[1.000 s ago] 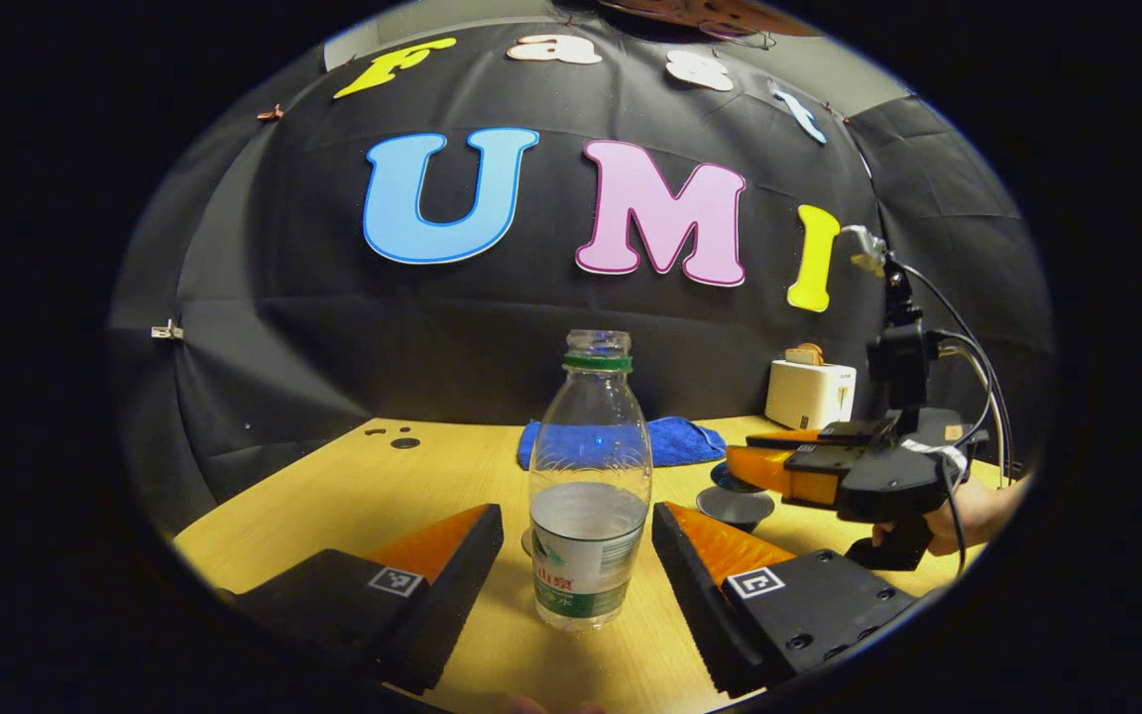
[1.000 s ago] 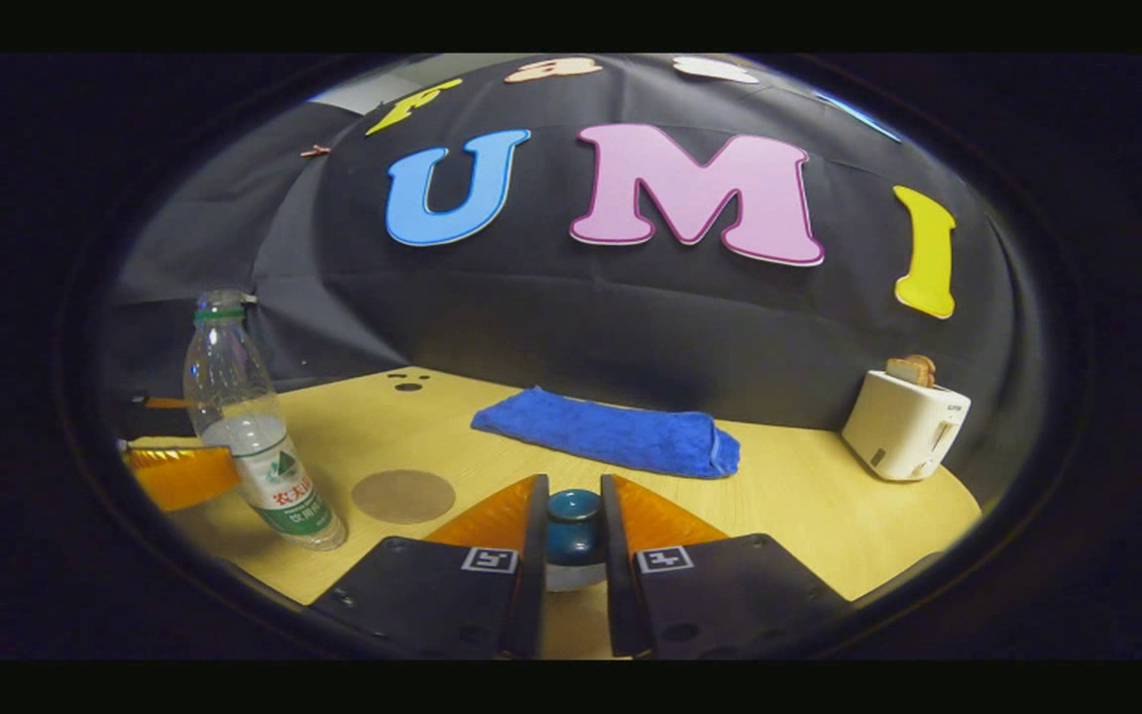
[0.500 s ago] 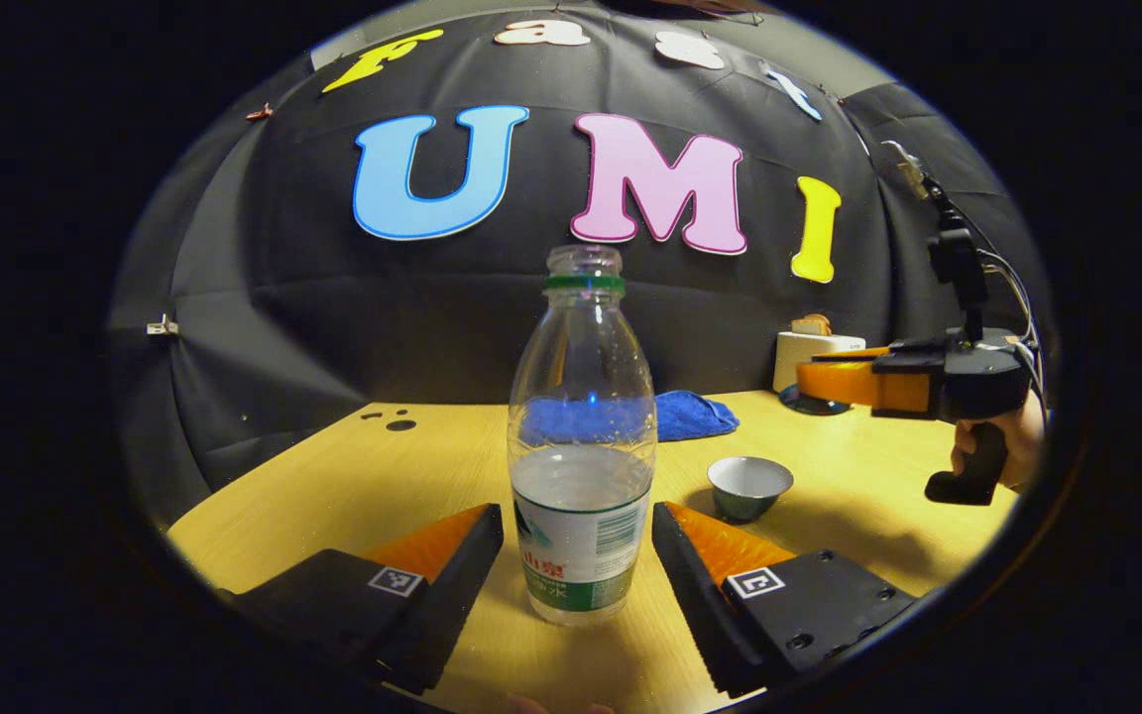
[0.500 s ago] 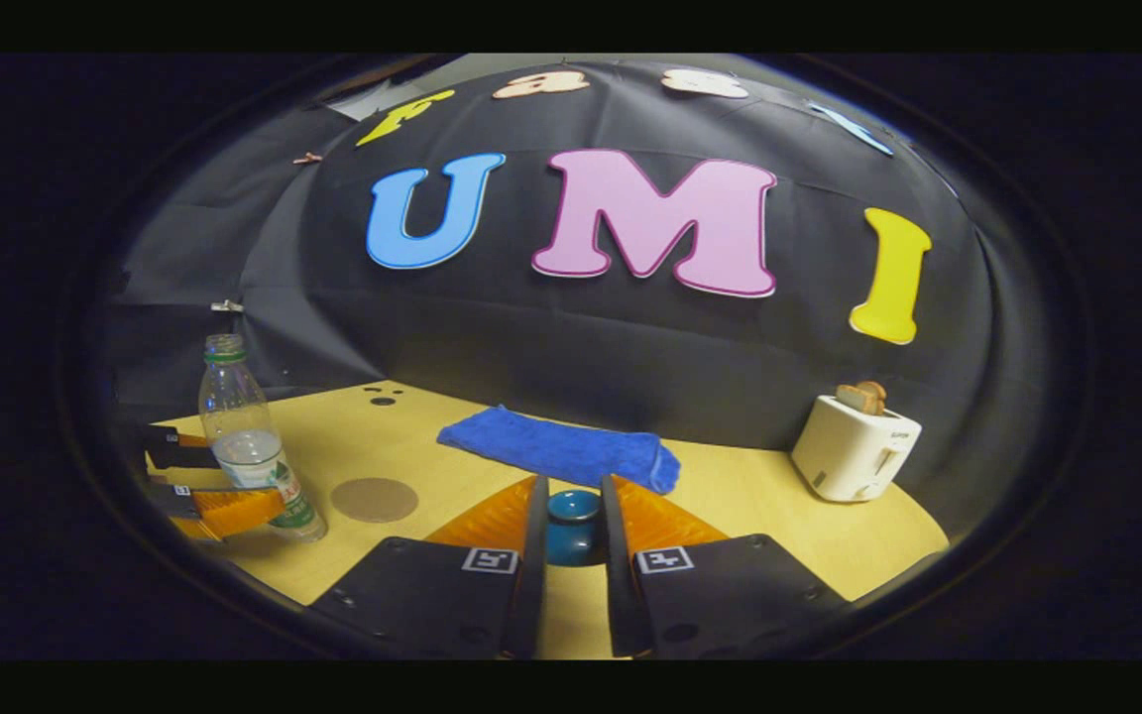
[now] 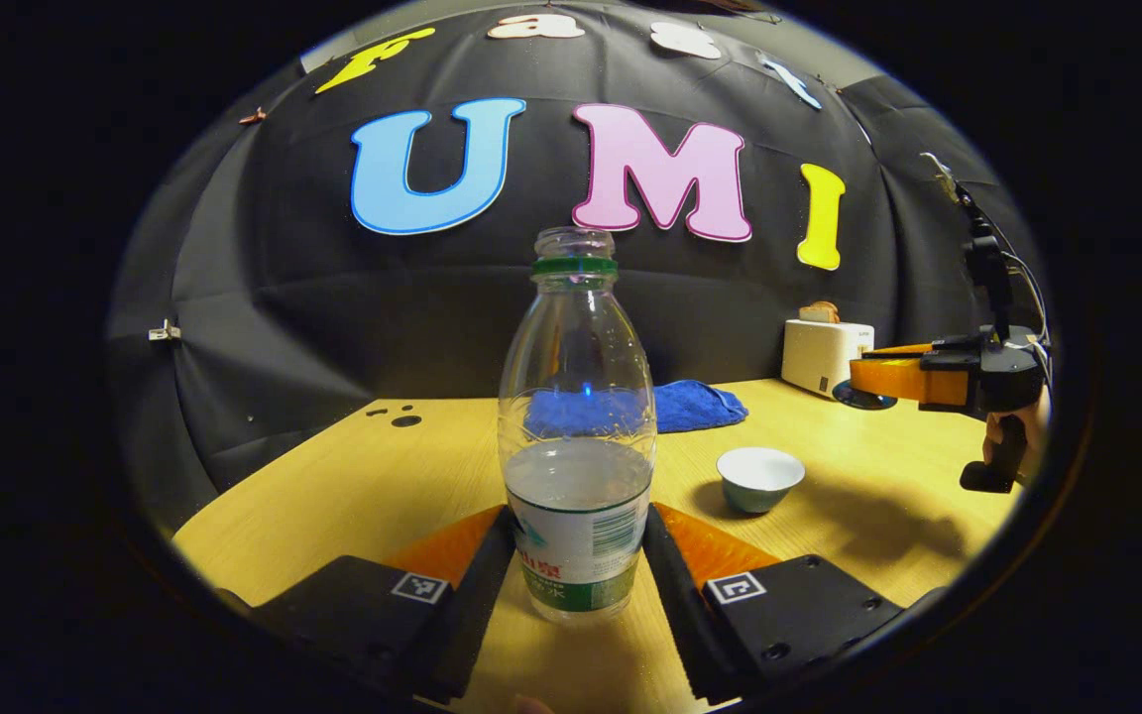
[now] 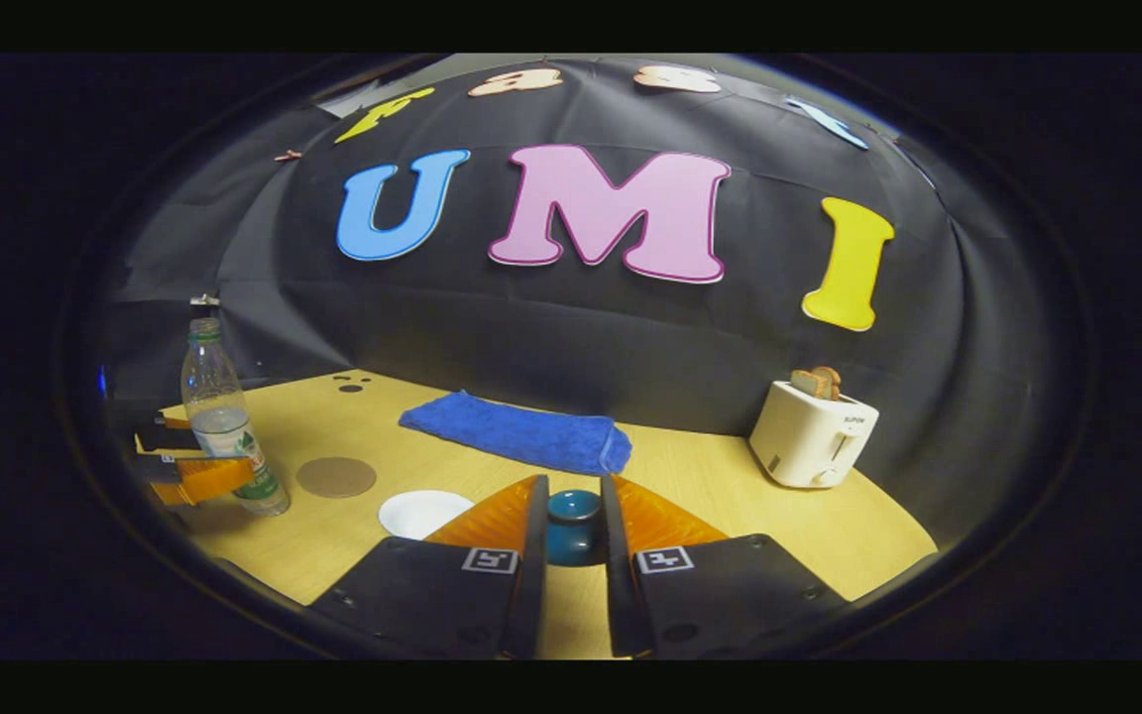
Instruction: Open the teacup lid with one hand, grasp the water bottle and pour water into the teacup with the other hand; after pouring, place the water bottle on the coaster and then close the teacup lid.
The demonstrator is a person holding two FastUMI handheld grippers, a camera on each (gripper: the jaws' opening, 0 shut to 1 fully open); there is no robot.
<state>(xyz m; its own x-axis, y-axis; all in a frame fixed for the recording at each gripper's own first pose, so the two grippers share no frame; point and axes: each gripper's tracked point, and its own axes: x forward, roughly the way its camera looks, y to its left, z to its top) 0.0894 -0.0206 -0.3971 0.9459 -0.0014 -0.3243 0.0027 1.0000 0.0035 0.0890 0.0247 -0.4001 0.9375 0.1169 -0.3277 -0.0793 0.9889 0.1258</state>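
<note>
A capless clear water bottle (image 5: 576, 397), about half full, stands on the wooden table (image 5: 353, 476). My left gripper (image 5: 576, 518) is shut on it at the label, both fingers pressing its sides. To its right sits the small white teacup (image 5: 759, 478), uncovered. My right gripper (image 6: 572, 488) is shut on the knob of the dark blue lid (image 6: 573, 518) and holds it in the air, to the right of the teacup (image 6: 422, 513). The left gripper view shows that gripper (image 5: 878, 382) at far right, lid under it. A round brown coaster (image 6: 336, 477) lies between bottle (image 6: 222, 416) and teacup.
A folded blue towel (image 6: 516, 433) lies at the back of the table near the black wall. A white toaster (image 6: 813, 432) with bread in it stands at the back right. A hand (image 5: 1012, 436) holds the right gripper's handle.
My left gripper's fingers closed in from either side onto the bottle. The right gripper carried the lid up and away to the right, leaving the teacup uncovered.
</note>
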